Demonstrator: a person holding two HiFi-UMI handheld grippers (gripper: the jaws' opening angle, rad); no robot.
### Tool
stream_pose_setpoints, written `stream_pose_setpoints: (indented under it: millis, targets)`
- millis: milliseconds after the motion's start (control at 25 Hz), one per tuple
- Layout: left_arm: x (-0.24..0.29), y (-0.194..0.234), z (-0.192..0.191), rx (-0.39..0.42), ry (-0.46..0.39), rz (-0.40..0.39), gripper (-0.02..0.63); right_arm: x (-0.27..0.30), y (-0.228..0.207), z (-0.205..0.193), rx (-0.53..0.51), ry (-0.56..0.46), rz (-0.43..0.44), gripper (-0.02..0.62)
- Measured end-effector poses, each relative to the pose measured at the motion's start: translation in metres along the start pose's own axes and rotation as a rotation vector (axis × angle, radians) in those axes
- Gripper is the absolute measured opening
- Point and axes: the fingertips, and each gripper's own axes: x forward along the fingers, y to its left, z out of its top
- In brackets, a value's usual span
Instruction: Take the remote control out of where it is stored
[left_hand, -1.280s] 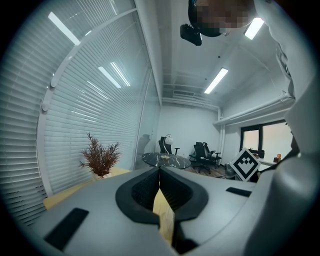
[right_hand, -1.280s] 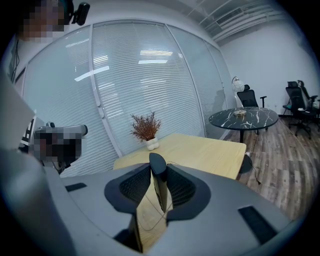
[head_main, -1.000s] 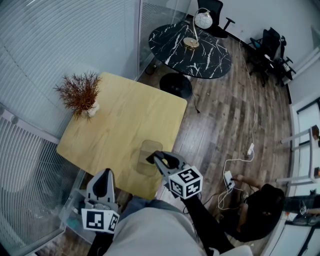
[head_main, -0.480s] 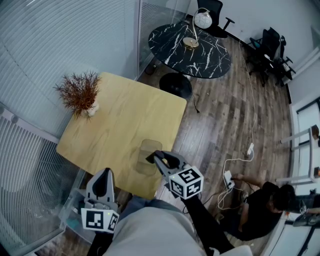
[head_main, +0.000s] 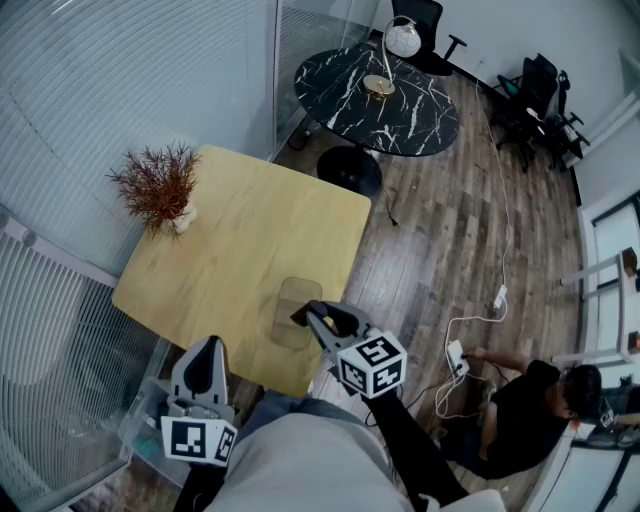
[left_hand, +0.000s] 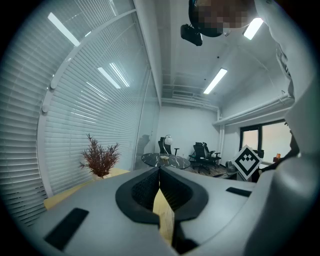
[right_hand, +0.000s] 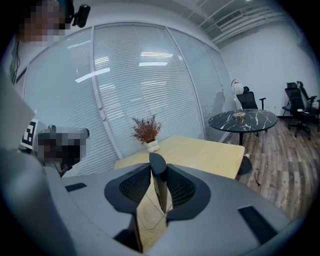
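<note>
My right gripper (head_main: 312, 316) hovers over the near right corner of the light wooden table (head_main: 250, 240), shut on a slim black remote control (head_main: 300, 317). In the right gripper view the remote control (right_hand: 157, 186) stands edge-on between the two pads of the right gripper (right_hand: 159, 169). Just under it on the table lies a clear, see-through holder (head_main: 293, 300). My left gripper (head_main: 207, 348) hangs below the table's near edge. In the left gripper view the left gripper (left_hand: 159, 169) has its jaws together with nothing between them.
A dried reddish plant in a white pot (head_main: 160, 188) stands at the table's far left corner. Behind is a round black marble table (head_main: 380, 100) with a lamp. Blinds and glass walls run along the left. Cables (head_main: 480, 320) and a seated person (head_main: 525, 415) are on the wood floor at right.
Both grippers have stayed where they were. Only the person on the floor at the lower right has shifted.
</note>
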Motion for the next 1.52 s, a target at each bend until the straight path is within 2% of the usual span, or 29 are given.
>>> stream_pose_setpoints:
  millis: [1520]
  targets:
    - [-0.0077,0.0026,-0.0028,-0.003,0.000,-0.005,0.008,-0.0072,0.0061,0.0075,-0.009,-0.029,-0.021,0.103]
